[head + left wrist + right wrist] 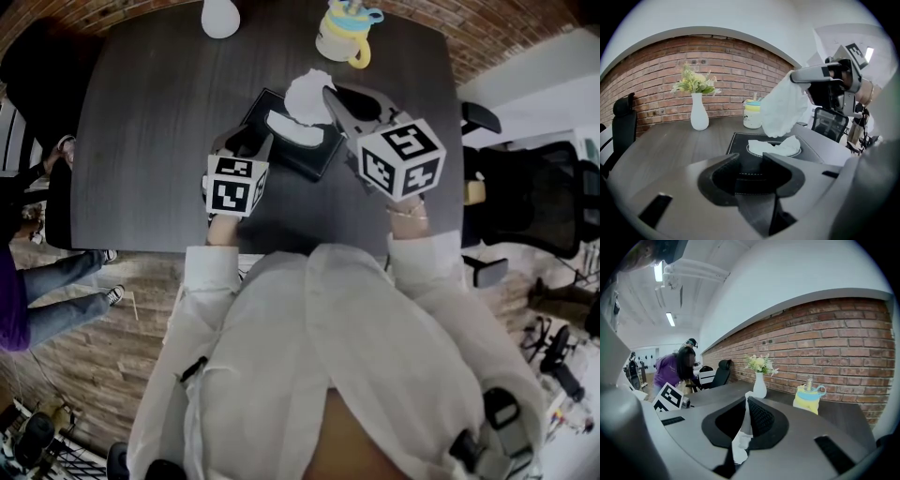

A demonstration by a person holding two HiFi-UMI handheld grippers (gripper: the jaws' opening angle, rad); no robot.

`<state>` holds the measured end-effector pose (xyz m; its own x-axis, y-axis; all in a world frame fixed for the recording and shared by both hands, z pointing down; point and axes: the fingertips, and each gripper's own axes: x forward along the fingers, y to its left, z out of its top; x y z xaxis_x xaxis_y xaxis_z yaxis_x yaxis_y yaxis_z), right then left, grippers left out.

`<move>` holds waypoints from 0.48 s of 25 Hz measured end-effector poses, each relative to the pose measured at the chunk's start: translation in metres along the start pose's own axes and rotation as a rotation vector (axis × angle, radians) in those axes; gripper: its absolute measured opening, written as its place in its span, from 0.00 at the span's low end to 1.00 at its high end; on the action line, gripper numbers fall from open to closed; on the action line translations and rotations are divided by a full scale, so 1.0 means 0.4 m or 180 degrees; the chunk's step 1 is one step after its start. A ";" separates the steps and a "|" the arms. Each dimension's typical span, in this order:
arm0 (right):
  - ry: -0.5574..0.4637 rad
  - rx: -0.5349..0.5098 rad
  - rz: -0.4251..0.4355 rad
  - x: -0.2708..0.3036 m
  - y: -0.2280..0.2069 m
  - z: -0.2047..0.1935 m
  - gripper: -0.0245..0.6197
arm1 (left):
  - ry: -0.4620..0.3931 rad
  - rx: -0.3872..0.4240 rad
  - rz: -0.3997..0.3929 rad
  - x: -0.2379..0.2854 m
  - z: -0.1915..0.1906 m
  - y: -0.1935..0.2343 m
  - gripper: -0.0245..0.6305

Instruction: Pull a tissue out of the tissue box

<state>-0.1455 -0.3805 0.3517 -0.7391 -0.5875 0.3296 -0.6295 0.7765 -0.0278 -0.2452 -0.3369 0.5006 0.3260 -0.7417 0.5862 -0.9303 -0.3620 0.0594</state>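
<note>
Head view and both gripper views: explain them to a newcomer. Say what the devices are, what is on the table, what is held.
A person holds two tools, each ending in a two-jaw claw and bearing a marker cube. The head view looks down from the person's head; each gripper view looks along one claw's jaws. On the dark table stand a black tissue box, a white vase with flowers and a yellow cup. The right claw is shut on a white tissue that hangs above the box's opening. The left claw, jaws a little apart, rests at the box's near edge.
</note>
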 end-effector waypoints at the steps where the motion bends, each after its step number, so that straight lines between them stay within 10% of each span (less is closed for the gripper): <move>1: -0.0006 0.0016 -0.0012 -0.004 0.000 -0.001 0.05 | 0.0001 -0.0041 0.0003 -0.002 0.002 0.000 0.27; 12: -0.0355 0.0184 -0.0147 -0.077 0.014 0.040 0.05 | -0.0248 -0.0064 -0.0161 -0.092 0.084 -0.027 0.27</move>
<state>-0.1302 -0.3619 0.3263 -0.7290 -0.6465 0.2248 -0.6739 0.7354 -0.0705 -0.2414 -0.3245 0.4511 0.3839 -0.7647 0.5175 -0.9153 -0.3892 0.1040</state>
